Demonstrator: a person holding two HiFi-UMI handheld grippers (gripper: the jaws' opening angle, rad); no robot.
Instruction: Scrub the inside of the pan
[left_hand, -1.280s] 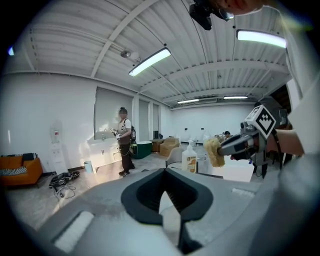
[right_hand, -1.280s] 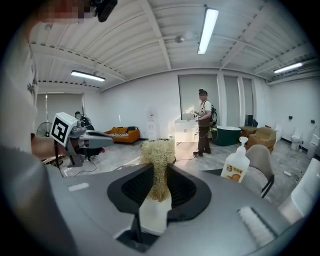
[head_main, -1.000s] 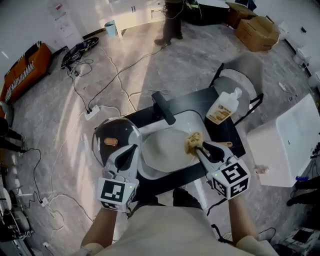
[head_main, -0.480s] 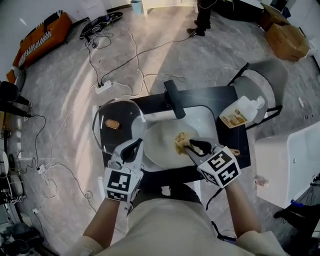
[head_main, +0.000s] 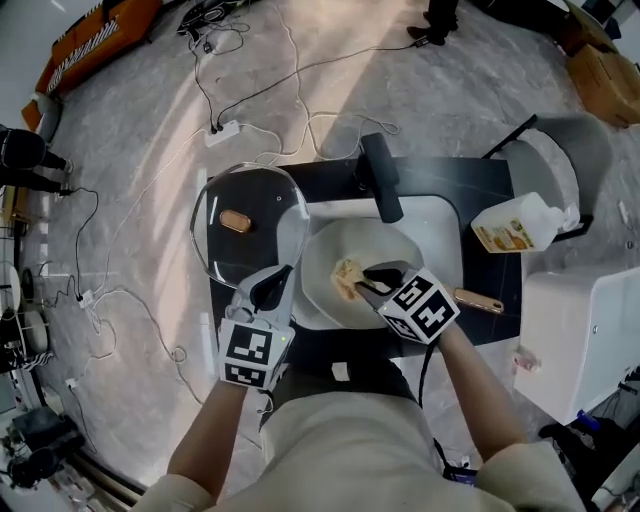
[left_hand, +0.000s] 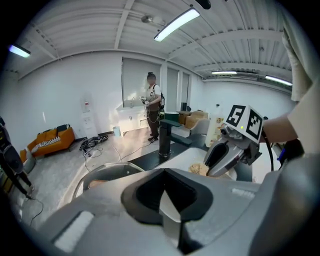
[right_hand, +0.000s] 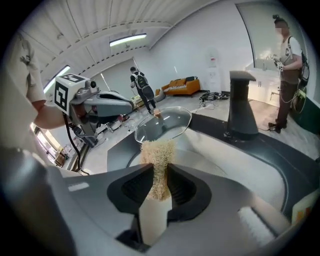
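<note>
Coarse, fibrous straw-coloured scrubber (head_main: 346, 277), pale pan (head_main: 390, 245) with a smooth matt inside, clear glossy glass lid (head_main: 265, 215) with a wood-like knob (head_main: 235, 221), glossy white sink (head_main: 441, 212), matt black tap (head_main: 381, 178), dark smooth counter (head_main: 450, 180), pale plastic bottle (head_main: 520, 227), polished grey stone-look floor (head_main: 130, 200).

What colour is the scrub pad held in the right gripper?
Pale straw-yellow fibrous scrub pad; clearest in the right gripper view.

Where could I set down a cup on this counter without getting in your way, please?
The black counter is bare behind the sink, between the faucet and the soap bottle. The glass lid fills the left side; the pan and right hand-held gripper crowd the sink.
</note>
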